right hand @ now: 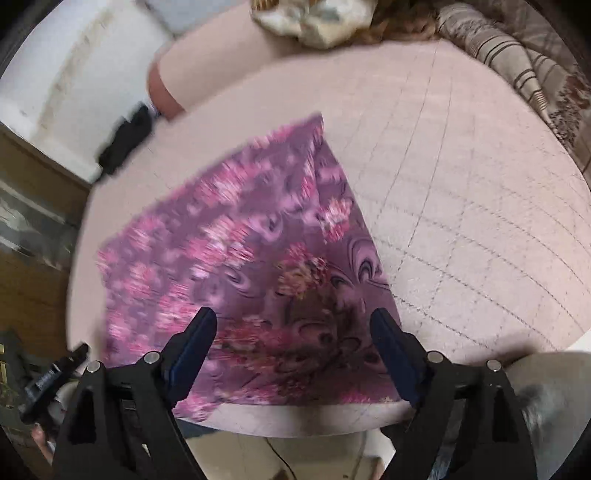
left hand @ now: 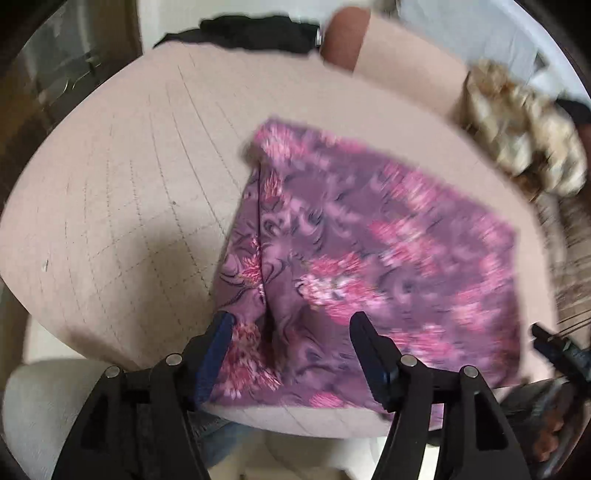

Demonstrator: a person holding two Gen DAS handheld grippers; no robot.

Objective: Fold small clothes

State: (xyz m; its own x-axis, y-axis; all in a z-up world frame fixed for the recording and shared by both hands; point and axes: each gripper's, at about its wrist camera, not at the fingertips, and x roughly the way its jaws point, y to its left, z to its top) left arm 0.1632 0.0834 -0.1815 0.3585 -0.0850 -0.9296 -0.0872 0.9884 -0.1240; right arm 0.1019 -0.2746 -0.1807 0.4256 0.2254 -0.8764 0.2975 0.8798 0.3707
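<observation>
A purple cloth with pink flowers point(left hand: 369, 258) lies folded flat on the pale pink quilted surface point(left hand: 110, 221); it also shows in the right wrist view point(right hand: 240, 266). My left gripper point(left hand: 291, 321) is open and empty, jaws spread over the cloth's near left part, where a crease runs. My right gripper point(right hand: 293, 319) is open and empty over the cloth's near right part. The right gripper's tip point(left hand: 546, 339) shows at the right edge of the left wrist view; the left gripper point(right hand: 55, 373) shows at the left of the right wrist view. Both views are blurred.
A crumpled cream and tan cloth pile point(left hand: 524, 129) lies at the far right, also in the right wrist view point(right hand: 317, 18). A black item point(left hand: 240, 33) sits at the far edge. A striped brown fabric point(right hand: 517, 59) lies alongside. A pink bolster point(right hand: 207, 66) lies behind.
</observation>
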